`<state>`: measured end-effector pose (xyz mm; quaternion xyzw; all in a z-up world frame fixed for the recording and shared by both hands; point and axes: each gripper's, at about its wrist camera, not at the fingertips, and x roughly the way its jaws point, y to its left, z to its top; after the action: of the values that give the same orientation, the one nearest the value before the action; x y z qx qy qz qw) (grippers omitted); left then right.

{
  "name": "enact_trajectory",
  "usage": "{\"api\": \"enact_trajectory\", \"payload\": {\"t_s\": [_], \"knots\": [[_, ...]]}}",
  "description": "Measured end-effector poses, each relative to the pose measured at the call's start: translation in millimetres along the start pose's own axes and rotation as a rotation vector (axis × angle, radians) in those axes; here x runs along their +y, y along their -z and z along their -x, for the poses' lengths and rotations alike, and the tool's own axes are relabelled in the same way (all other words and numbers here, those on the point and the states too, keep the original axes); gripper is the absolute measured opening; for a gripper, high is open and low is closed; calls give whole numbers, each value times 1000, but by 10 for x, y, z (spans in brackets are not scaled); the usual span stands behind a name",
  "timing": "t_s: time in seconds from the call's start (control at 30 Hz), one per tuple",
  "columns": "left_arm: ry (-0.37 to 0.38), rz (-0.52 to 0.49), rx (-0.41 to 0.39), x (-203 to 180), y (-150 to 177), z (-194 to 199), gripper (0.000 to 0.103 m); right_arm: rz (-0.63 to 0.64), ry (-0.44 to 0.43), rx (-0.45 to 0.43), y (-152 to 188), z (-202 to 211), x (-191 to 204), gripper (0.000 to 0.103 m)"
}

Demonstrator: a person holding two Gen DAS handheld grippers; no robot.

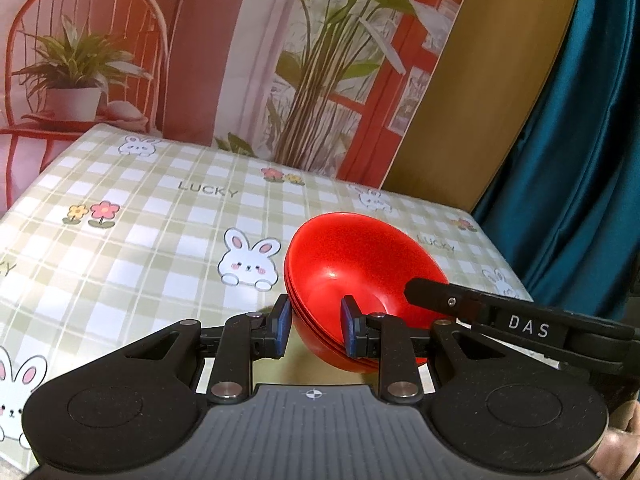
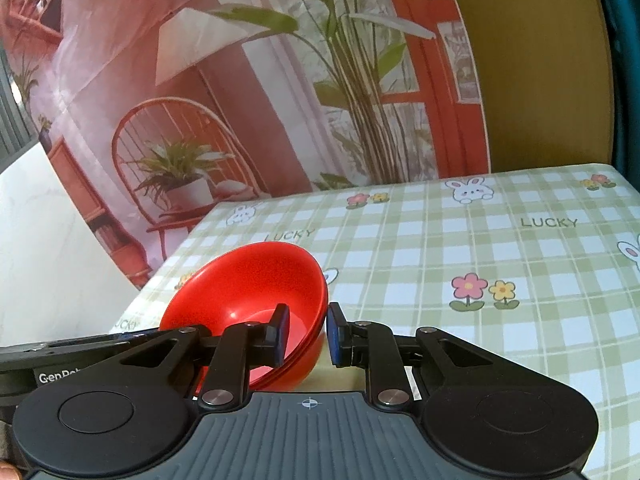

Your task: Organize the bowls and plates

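1. Left tool, lower centre of the left wrist view: blue pads straddling the near wall of the red bowls, one outside, one inside, gap narrow; firm pinch or not, cannot tell.
2. Right tool, lower centre of the right wrist view: one pad inside the bowls, one outside the rim, set narrow around the wall; contact on the outer pad unclear.
3. Red bowls: a nested stack, several rims showing along the edge, tilted, lower centre of both views, at the near edge of the bench.
4. To do well, by judgement: squeeze both sides evenly, keep the stack level, lift or lower together so the nested bowls do not slip apart.
5. Materials: bowls smooth, glossy, likely plastic, round and deep; pads flat, rubbery-looking.
6. Farther off: bench cloth slick, green check with rabbits and flowers; printed backdrop across the top; teal curtain at right.
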<state>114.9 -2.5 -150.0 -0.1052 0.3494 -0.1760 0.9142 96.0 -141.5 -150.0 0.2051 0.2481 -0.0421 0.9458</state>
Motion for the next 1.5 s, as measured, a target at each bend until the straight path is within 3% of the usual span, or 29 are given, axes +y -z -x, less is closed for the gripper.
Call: {"api": "enact_trajectory", "payload": {"t_s": [1.07, 1.5], "knots": [[-33, 34, 138, 164, 259, -311, 28, 9, 34, 157, 336, -385, -100, 19], [-45, 26, 144, 166, 282, -334, 28, 30, 45, 161, 347, -382, -77, 20]]}}
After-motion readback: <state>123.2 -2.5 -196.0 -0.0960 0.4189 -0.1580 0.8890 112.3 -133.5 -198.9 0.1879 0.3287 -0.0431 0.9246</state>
